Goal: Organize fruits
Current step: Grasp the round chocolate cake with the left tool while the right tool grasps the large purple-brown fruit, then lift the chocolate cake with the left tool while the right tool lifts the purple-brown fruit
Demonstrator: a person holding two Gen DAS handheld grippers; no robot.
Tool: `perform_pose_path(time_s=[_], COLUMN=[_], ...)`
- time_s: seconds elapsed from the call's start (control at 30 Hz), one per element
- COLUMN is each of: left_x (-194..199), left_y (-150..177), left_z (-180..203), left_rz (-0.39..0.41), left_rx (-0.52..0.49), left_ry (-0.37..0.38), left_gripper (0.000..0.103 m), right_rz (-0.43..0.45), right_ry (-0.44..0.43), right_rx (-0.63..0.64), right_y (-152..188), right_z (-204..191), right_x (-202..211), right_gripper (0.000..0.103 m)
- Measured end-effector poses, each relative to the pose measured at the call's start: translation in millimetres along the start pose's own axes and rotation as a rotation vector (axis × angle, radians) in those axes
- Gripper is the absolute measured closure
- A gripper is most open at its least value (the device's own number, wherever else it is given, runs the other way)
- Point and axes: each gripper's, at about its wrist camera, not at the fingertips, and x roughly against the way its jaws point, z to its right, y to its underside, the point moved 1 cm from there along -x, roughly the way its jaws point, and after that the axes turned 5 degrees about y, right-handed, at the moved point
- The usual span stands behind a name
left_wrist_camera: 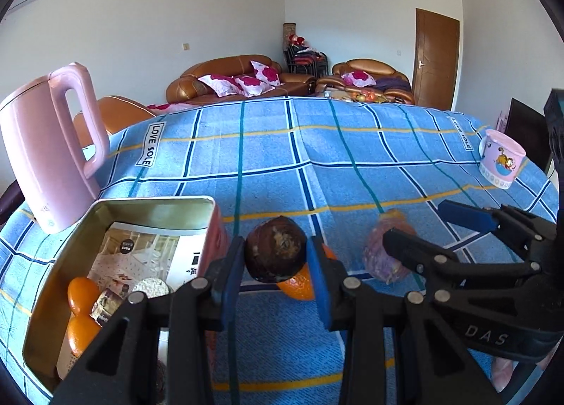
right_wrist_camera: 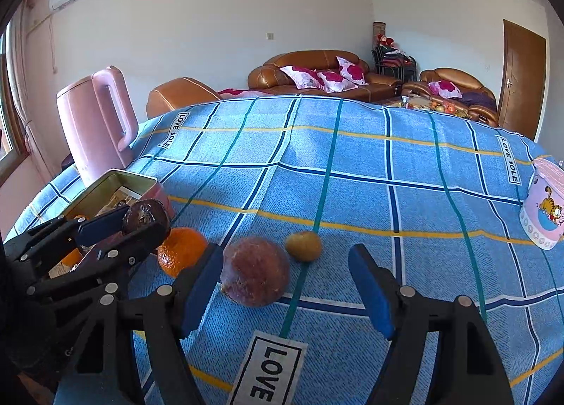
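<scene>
We squeeze a dark brown round fruit (left_wrist_camera: 275, 252) tight between the blue pads of our left gripper (left_wrist_camera: 275, 264), just beside the open metal tin (left_wrist_camera: 158, 201) with oranges inside. Our right gripper (right_wrist_camera: 286, 294) has its jaws wide open and holds nothing. A reddish round fruit (right_wrist_camera: 255, 271) sits on the blue checked cloth (right_wrist_camera: 352, 165) between them, next to its left pad, with an orange (right_wrist_camera: 181, 253) and a small yellow fruit (right_wrist_camera: 303, 245) nearby.

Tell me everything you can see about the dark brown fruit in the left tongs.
The dark brown fruit is round, with a dull, rough skin and a pale, crusty patch facing the camera. It is clamped between the blue pads of the left tongs, lifted clear of the blue checked cloth, above an orange and beside the open metal tin.
</scene>
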Motion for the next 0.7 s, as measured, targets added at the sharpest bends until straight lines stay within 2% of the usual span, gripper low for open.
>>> perform_pose_path(time_s=[0.07, 0.1, 0.3, 0.4, 0.6, 0.7], left_x=[-0.9, -1.5, -1.5, 0.0, 7.2, 8.0], left_y=[-0.1, -0.3, 0.2, 0.3, 0.8, 0.4], left_z=[-4.4, -7.3, -13.3, -12.5, -10.8, -11.9], left_rz=[-0.001, -0.003, 0.001, 0.011, 0.05, 0.056], left_rx=[0.01, 0.02, 0.054, 0.052, 0.041, 0.044], left_ry=[0.001, 0.002, 0.026, 0.033, 0.03, 0.032], left_gripper=[0.066, 0.066, 0.066, 0.066, 0.066, 0.066], right_rz=[-0.025, -0.044, -0.119, -0.128, -0.116, -0.082], right_ry=[-0.012, -0.023, -0.118, -0.146, -0.121, -0.097], right_rx=[0.01, 0.013, -0.011, -0.02, 0.016, 0.024], right_y=[0.4, 0.5, -0.4, 0.2, 0.7, 0.6], right_z=[-3.0, -4.7, -10.1, -12.6, -20.7, -21.4], right_x=[-5.3, -8.9, -26.5, -28.2, -24.4, -17.3], right_gripper=[0.031, 0.035, 0.043, 0.05, 0.053, 0.053])
